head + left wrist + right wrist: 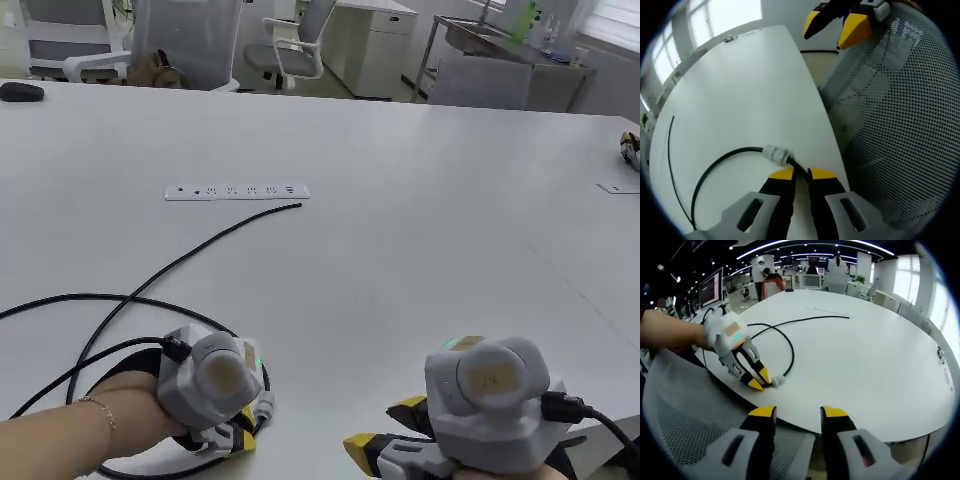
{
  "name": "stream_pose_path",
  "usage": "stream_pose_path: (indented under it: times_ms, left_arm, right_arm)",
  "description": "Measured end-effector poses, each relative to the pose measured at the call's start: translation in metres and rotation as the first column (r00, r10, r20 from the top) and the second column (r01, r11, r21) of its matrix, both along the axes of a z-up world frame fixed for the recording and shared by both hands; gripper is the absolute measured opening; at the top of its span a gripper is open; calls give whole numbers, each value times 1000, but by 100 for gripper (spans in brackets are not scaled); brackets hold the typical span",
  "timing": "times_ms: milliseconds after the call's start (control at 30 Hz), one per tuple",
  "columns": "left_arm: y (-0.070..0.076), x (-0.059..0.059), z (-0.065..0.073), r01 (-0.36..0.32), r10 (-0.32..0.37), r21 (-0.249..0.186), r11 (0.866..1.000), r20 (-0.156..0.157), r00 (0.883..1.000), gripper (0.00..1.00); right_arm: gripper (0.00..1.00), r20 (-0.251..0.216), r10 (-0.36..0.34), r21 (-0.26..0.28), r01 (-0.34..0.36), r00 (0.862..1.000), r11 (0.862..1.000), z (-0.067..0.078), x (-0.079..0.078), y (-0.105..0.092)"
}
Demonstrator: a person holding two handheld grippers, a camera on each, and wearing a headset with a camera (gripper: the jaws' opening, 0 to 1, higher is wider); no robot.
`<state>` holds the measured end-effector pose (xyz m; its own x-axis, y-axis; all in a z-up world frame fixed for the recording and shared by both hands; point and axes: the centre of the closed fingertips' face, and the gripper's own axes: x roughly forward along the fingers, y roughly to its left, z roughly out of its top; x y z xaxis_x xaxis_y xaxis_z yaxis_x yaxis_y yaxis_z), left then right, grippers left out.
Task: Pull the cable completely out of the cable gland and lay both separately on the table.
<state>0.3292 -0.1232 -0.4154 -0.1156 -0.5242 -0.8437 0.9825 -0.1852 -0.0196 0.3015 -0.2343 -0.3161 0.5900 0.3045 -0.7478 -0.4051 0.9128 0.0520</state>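
A long black cable loops over the white table. Its near end runs through a small white cable gland at the table's front edge. My left gripper lies low beside the gland. In the left gripper view the gripper is shut on the cable just behind the gland. My right gripper hovers off the table's front edge, to the right of the gland, open with nothing between its fingers. The right gripper view has the gland ahead and left of the gripper.
A white power strip lies mid-table beyond the cable's far end. A dark mouse sits at the far left edge, and a small object at the far right. A mesh chair back stands close to the table's front edge.
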Motion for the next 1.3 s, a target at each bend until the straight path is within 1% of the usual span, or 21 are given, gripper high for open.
stream_pose_path:
  times_ms: [100, 167, 267, 300, 367, 400, 467, 567, 667, 733, 767, 833, 867, 933, 967, 1000, 1033, 1067, 1133, 1233, 1300]
  left_arm:
    - [16, -7, 0, 54, -53, 35, 998, -32, 998, 11]
    - [34, -10, -1, 69, -63, 93, 993, -67, 996, 11]
    - [57, -9, -2, 82, -75, 135, 987, -58, 995, 10]
    - [63, -6, -2, 63, -56, 148, 987, -52, 997, 10]
    - [76, 5, -2, -62, 71, 172, 983, -51, 996, 9]
    - [81, 13, -2, -162, 174, 173, 972, -53, 983, 9]
    - [86, 24, -1, -270, 279, 153, 950, -37, 960, 9]
    - [83, 41, 10, -418, 419, 73, 906, 2, 908, 22]
    - [69, 44, 16, -516, 516, 16, 857, -35, 856, 37]
    - [60, 43, 15, -576, 575, 5, 818, -64, 816, 40]
    - [57, 42, 14, -591, 590, 7, 807, -74, 804, 40]
    - [50, 43, 11, -601, 598, -6, 800, -81, 797, 39]
    - [46, 44, 9, -617, 614, -11, 787, -80, 785, 37]
    - [56, 45, 1, -677, 680, 58, 734, -62, 731, 29]
    - [53, 45, 1, -663, 665, 46, 747, -64, 744, 23]
    - [59, 46, -3, -670, 672, 65, 740, -42, 739, 20]
    - [55, 53, 0, -651, 651, 11, 759, -12, 759, 18]
    - [55, 46, 0, -633, 634, 37, 773, -11, 773, 18]
    - [55, 44, 1, -590, 590, 33, 806, 33, 807, 18]
    - [52, 39, 9, -515, 513, 20, 857, 61, 856, 17]
    - [49, 41, 24, -526, 526, -15, 851, 35, 850, 17]
  right_arm:
    - [37, -3, -3, -5, 3, 1000, 1000, -1, 0, -1]
    - [37, -6, -2, -9, 2, 1000, 1000, -1, -1, -1]
    - [37, -5, -1, -7, 1, 1000, 1000, -1, -1, 0]
    - [37, -5, -2, -7, 2, 1000, 1000, -1, -1, 0]
    - [37, -3, -3, -7, 3, 1000, 1000, -1, 0, 0]
    - [37, -2, -4, -6, 4, 1000, 1000, -1, 0, 0]
    - [37, 0, -4, -7, 4, 1000, 1000, -1, 0, 0]
    - [37, 1, -2, -8, 2, 1000, 1000, 0, 0, 0]
    - [37, 3, 1, -8, -1, 1000, 1000, 0, 0, 1]
    - [37, 4, 2, -8, -2, 1000, 1000, 0, 0, 1]
    - [37, 4, 1, -7, -1, 1000, 1000, 0, 0, 1]
    - [37, 5, -2, -7, 2, 1000, 1000, 0, 0, 1]
    - [37, 5, -3, -6, 3, 1000, 1000, 0, 0, 1]
    - [37, 5, -3, -5, 3, 1000, 1000, 0, 0, 1]
    - [37, 6, -3, -4, 3, 1000, 1000, 0, 0, 1]
    - [37, 6, -3, -4, 3, 1000, 1000, 1, 0, 1]
    - [37, 7, -4, -4, 4, 1000, 1000, 1, 0, 1]
    - [37, 7, -5, -3, 5, 1000, 1000, 1, 0, 1]
    - [37, 9, -5, -1, 5, 1000, 1000, 1, 0, 1]
    - [37, 6, 0, -1, 0, 1000, 1000, 1, 0, 2]
    - [37, -1, 11, -1, -11, 1000, 1000, 0, -1, 4]
